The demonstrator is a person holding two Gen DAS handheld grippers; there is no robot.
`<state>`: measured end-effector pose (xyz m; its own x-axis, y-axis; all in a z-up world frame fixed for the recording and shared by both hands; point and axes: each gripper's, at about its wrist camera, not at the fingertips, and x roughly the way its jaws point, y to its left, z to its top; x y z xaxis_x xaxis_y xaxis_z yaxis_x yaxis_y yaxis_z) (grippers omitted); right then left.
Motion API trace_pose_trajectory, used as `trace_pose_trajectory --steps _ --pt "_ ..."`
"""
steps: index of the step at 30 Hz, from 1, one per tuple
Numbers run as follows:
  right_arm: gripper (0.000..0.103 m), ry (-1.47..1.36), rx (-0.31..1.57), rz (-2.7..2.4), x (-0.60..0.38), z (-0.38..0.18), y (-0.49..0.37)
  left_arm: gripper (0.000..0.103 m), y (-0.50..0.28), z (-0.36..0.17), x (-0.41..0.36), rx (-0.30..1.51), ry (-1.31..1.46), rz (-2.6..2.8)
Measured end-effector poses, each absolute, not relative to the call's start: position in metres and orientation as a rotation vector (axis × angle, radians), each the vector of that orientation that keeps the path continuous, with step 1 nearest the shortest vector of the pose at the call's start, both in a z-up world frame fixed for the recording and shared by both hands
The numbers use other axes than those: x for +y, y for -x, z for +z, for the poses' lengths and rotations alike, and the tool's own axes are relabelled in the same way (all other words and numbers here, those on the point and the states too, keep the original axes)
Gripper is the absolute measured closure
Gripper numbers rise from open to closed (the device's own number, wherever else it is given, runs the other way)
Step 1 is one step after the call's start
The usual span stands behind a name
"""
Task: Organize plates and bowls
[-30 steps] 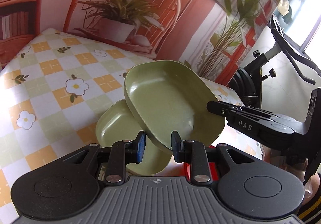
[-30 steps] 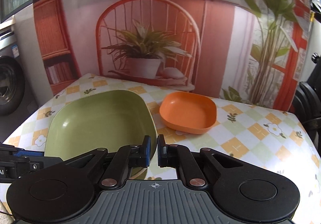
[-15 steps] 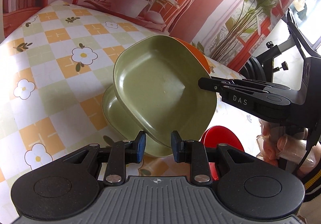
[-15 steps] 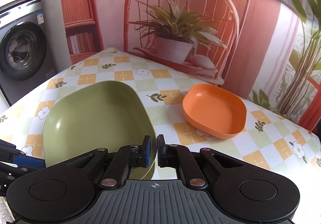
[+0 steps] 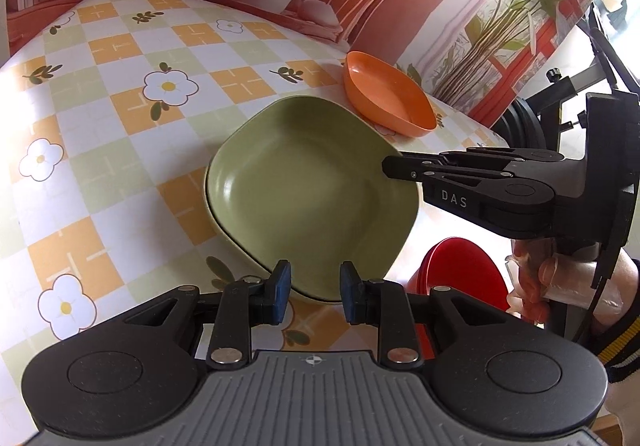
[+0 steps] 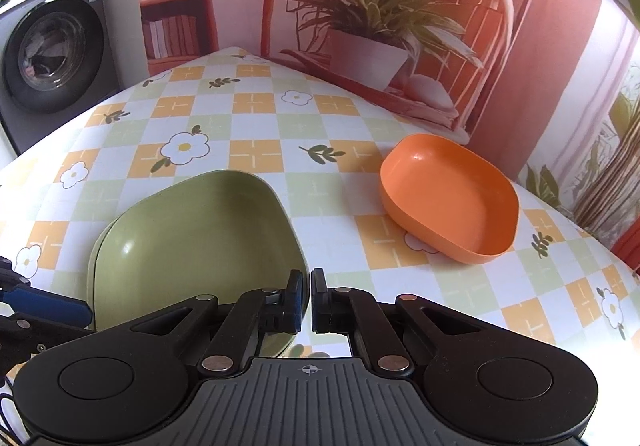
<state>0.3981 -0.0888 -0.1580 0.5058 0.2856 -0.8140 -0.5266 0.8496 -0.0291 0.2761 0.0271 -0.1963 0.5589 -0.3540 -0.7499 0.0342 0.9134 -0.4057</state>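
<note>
A green bowl (image 5: 308,198) sits nested in a second green bowl, whose rim (image 5: 209,202) shows along its left side. My right gripper (image 5: 386,168) reaches in from the right and is shut on the top bowl's right rim; in the right wrist view the rim of that green bowl (image 6: 192,246) runs into the gripper (image 6: 311,298). My left gripper (image 5: 314,292) is open, and the bowl's near corner shows between its blue fingertips. An orange bowl (image 5: 388,98) (image 6: 448,202) stands alone further back.
Red plates (image 5: 460,274) lie near the table's right edge, below the right gripper. A person's hand (image 5: 532,278) holds that gripper. The flowered tablecloth (image 6: 248,118) has bare room to the left. A washing machine (image 6: 52,58) and black exercise gear (image 5: 532,118) stand beyond the table.
The top green bowl was held tilted in the air above the lower green bowl; it has come down level and now rests nested in it. The jaw gaps of both grippers look unchanged.
</note>
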Motion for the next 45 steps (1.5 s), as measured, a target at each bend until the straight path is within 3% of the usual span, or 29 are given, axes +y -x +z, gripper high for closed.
trace_pose_trajectory --steps 15,20,32,45 --pt "0.098 0.344 0.96 0.509 -0.079 -0.171 -0.397 0.076 -0.275 -0.188 0.033 0.9 0.345 -0.164" --pt "0.092 0.225 0.951 0.528 -0.096 -0.157 -0.398 0.076 -0.278 -0.177 0.037 0.863 0.327 -0.148" --pt "0.087 -0.031 0.842 0.416 -0.187 -0.114 -0.398 0.076 -0.31 -0.126 0.037 0.726 0.235 -0.163" --pt "0.081 -0.271 0.765 0.179 -0.257 -0.153 -0.415 0.075 -0.387 -0.122 -0.027 0.69 0.144 -0.264"
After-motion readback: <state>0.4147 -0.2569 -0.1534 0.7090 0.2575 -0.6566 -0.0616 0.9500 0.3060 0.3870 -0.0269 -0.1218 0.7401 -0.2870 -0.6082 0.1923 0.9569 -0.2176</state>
